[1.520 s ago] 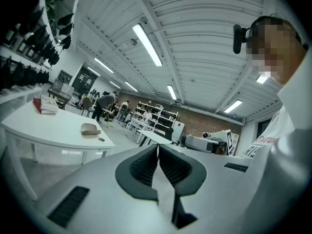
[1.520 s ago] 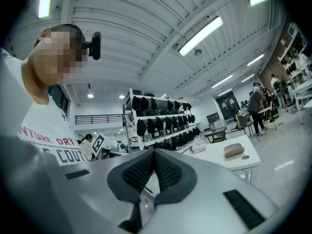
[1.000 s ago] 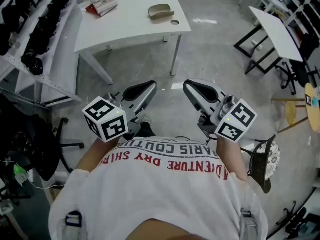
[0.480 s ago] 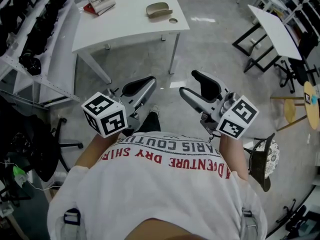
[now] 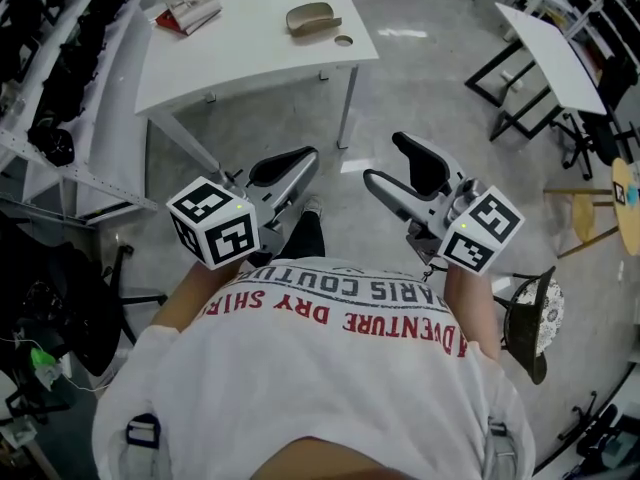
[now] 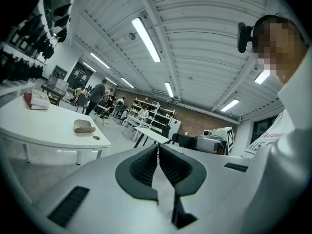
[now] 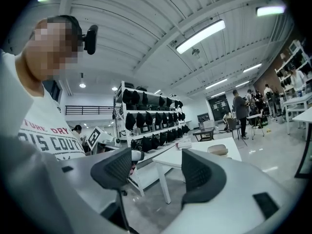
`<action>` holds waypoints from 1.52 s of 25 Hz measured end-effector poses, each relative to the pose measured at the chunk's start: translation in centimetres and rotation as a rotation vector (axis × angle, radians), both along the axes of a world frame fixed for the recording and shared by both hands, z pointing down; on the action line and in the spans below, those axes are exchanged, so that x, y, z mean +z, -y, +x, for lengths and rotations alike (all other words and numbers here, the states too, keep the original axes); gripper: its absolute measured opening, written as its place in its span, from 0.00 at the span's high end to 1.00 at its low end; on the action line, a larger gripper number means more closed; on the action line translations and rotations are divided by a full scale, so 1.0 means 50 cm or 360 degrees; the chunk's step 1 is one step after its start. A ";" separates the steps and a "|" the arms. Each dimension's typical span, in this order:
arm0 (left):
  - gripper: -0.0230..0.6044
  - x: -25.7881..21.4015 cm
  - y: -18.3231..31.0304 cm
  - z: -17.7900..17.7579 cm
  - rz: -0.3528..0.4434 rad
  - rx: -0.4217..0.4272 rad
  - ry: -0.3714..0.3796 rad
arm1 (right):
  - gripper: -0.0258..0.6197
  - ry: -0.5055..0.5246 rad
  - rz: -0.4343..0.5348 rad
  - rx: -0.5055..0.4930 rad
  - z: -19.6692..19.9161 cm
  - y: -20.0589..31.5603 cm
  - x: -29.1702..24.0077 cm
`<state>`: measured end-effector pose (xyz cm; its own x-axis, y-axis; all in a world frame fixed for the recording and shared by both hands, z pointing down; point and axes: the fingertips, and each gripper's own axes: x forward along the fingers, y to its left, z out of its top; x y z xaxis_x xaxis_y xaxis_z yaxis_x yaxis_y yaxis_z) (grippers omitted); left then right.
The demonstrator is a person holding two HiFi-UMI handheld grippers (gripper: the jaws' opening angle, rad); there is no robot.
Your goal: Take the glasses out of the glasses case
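A beige glasses case (image 5: pixel 312 17) lies closed on the far side of a white table (image 5: pixel 230 53), well ahead of both grippers. It also shows small in the left gripper view (image 6: pixel 84 126) and in the right gripper view (image 7: pixel 217 150). My left gripper (image 5: pixel 303 158) is held at waist height over the floor, its jaws shut (image 6: pixel 158 152) with nothing between them. My right gripper (image 5: pixel 386 158) hangs beside it, its jaws opening and standing wide apart (image 7: pixel 158 167), empty. No glasses are in sight.
A red-and-white book (image 5: pixel 186 8) and a small round object (image 5: pixel 345 40) also lie on the table. Racks of dark bags (image 5: pixel 60 68) line the left. A second white table (image 5: pixel 555 58) and a black stool (image 5: pixel 525 318) stand at the right. People stand far off (image 6: pixel 97 96).
The right gripper's jaws went from shut to wide open. Both grippers moved a little forward toward the table. The left jaws stayed shut.
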<state>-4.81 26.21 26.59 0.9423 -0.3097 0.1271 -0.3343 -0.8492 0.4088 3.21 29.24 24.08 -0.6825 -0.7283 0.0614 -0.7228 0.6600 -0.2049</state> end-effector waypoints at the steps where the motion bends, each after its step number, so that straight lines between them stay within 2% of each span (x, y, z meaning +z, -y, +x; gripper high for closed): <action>1: 0.91 0.005 0.013 0.001 -0.0007 -0.0001 -0.0001 | 0.49 0.0000 -0.0007 0.0005 0.004 0.013 0.004; 9: 0.91 0.043 0.157 0.014 -0.0102 -0.0046 0.0015 | 0.49 0.0002 -0.0104 -0.0007 0.028 0.156 0.042; 18: 0.91 0.082 0.369 0.045 -0.0219 -0.0056 0.0063 | 0.49 -0.0061 -0.0192 -0.0018 0.059 0.371 0.081; 28: 0.91 0.122 0.601 0.088 -0.0311 -0.0028 0.0108 | 0.49 -0.0060 -0.0307 -0.0040 0.086 0.601 0.123; 38: 0.91 0.153 0.739 0.119 -0.0348 0.0007 0.0144 | 0.49 -0.0073 -0.0359 -0.0016 0.115 0.734 0.152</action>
<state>1.11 -10.73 34.24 0.9253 -0.2613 0.2747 -0.3743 -0.7452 0.5518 8.95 -7.48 31.67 -0.6822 -0.6860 0.2530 -0.7285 0.6081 -0.3154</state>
